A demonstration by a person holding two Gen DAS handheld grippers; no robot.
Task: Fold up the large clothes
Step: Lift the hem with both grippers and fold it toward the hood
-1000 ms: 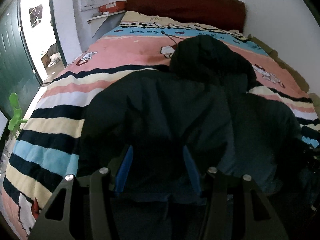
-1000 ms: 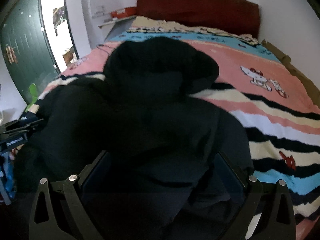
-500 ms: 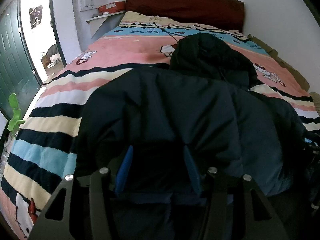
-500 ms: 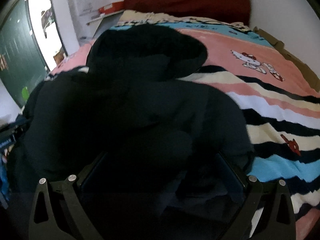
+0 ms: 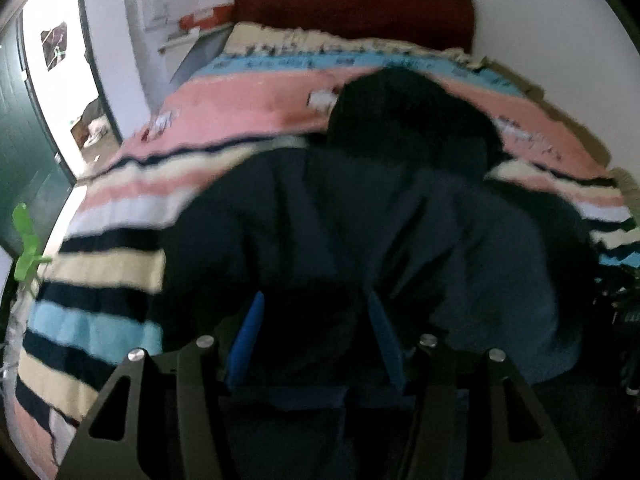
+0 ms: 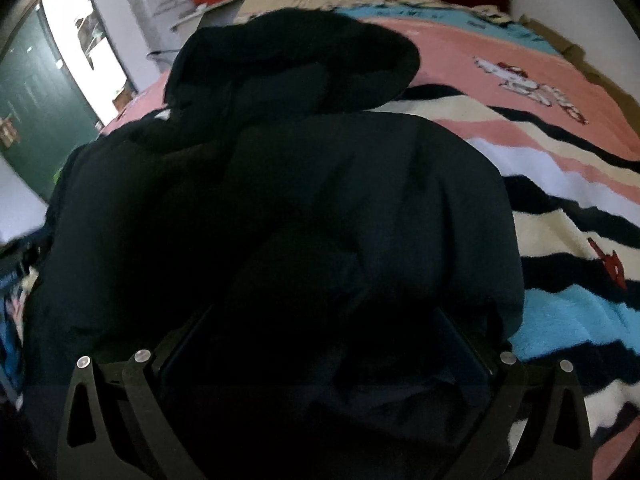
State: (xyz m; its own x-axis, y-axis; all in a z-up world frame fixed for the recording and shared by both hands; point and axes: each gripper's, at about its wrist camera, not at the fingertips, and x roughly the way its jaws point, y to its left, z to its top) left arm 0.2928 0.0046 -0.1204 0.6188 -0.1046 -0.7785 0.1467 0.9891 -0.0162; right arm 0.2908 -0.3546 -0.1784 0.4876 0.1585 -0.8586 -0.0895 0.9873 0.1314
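A dark navy hooded jacket (image 5: 320, 232) lies on the striped bed, its hood (image 5: 404, 120) toward the headboard. My left gripper (image 5: 316, 320) is at the jacket's near edge. A thick bunch of the fabric fills the gap between its blue pads (image 5: 248, 332), and creases run out from there. In the right wrist view the jacket (image 6: 360, 184) fills most of the frame, with the hood (image 6: 296, 64) at the far end. My right gripper (image 6: 324, 340) stands wide over the near right part, with loose dark cloth lying between its fingers.
The bed's striped blanket (image 5: 100, 264) in pink, cream, black and blue reaches a dark red headboard (image 5: 352, 12). An open green door (image 5: 24, 148) and a bright doorway are at the left. A green object (image 5: 26, 240) stands by the bed's left edge. White wall rises on the right.
The right view has sunk closer to the jacket, which now fills more of the frame. The jacket's right half has settled flatter, then creased. The left gripper has kept its place.
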